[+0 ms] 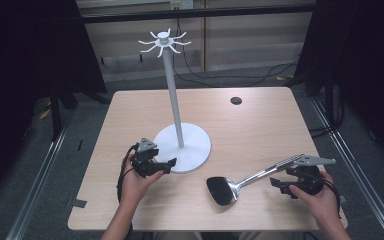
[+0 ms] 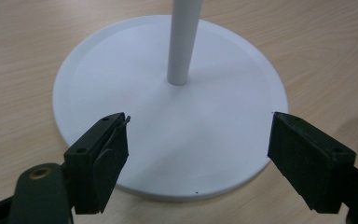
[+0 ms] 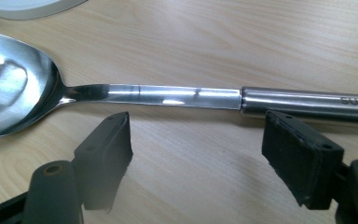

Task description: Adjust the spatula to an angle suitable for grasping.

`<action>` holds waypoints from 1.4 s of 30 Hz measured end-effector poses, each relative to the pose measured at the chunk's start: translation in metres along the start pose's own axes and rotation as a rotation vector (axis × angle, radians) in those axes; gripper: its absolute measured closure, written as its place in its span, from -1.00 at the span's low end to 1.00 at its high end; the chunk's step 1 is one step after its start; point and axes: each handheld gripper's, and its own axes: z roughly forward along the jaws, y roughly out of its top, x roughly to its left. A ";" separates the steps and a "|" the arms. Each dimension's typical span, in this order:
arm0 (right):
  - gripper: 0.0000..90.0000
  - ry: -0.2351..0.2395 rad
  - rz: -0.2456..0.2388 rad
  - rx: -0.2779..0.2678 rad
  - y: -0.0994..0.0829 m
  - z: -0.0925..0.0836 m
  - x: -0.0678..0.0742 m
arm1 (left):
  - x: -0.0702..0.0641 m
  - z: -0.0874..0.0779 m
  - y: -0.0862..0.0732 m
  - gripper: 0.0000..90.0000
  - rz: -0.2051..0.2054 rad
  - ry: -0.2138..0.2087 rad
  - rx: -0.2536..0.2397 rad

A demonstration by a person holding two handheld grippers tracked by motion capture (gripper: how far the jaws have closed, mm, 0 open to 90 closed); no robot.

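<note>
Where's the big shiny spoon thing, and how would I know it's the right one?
Look at the wooden table, then at the side near the person's right hand. The spoon lies flat there, to the right of the white stand. It is the one shiny metal thing, with a dark rounded scoop and a long handle.

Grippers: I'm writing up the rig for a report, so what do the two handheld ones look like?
Both are black. The left gripper has a grey three-cornered plate on top and a black cable looping from it. The right gripper also trails a black cable. Each has two blocky black jaws on black arms with a brass-coloured pivot hole. The forearms are bare, with no sleeves.
</note>
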 end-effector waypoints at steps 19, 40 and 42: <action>0.64 -0.097 -0.056 -0.001 0.003 0.004 -0.004 | -0.001 -0.001 0.000 -0.55 0.004 -0.015 -0.018; 1.00 -0.139 -0.054 0.047 0.005 0.021 -0.012 | -0.001 -0.002 0.001 -0.55 0.002 -0.028 -0.026; 1.00 -0.136 -0.055 0.045 0.006 0.022 -0.012 | 0.000 -0.003 0.001 -0.55 -0.007 -0.027 -0.032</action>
